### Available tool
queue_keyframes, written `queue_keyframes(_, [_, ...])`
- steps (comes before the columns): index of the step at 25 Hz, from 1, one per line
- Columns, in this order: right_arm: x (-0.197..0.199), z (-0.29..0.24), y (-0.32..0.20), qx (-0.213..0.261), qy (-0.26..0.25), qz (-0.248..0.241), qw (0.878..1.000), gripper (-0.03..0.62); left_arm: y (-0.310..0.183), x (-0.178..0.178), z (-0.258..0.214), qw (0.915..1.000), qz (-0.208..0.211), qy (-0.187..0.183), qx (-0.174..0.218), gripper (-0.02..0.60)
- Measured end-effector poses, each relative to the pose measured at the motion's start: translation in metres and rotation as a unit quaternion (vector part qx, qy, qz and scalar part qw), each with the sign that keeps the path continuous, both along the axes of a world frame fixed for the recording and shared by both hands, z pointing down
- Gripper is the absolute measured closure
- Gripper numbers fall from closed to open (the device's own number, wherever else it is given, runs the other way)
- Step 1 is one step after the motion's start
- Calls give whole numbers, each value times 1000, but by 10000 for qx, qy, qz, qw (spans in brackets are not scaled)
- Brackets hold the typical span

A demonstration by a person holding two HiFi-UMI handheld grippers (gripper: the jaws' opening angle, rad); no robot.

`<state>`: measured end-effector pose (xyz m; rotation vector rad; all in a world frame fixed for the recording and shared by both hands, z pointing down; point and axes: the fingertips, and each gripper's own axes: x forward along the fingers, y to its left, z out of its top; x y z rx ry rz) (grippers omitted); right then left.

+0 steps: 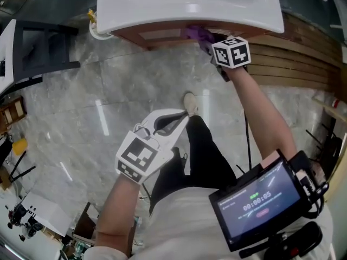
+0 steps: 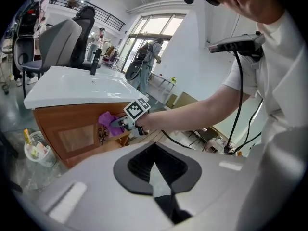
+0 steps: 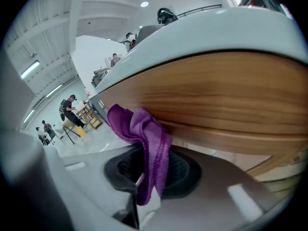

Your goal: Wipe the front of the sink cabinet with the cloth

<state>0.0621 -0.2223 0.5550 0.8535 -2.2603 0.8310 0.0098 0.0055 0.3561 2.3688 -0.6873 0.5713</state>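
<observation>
Head view: set above the person [image 1: 190, 210], facing steeply down from well above onto the top of the sink cabinet [image 1: 162, 36] and the floor [image 1: 97, 102]. Left gripper view: carried on the left gripper [image 1: 176, 118], held back, facing across at the cabinet's wooden front from some way off. Right gripper view: carried on the right gripper [image 1: 212, 43], very near the wood, facing up along it under the basin rim [image 3: 192, 37]. All three views share the cabinet front and the cloth [image 1: 198, 35].
</observation>
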Motion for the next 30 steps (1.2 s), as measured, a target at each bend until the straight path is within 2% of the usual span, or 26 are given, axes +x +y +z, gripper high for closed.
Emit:
queue_keyframes(16, [169, 14, -17, -132, 440, 1159, 9922, 514, -10, 52, 6, 9987, 506, 21, -25, 574])
queue_keyframes(22, [226, 21, -23, -142, 676, 1541, 9856, 514, -7, 55, 9, 9982, 594, -20, -47, 574])
queue_keyframes(30, [280, 23, -27, -160, 896, 2026, 9750, 514, -6, 56, 12, 9982, 596, -28, -82, 574])
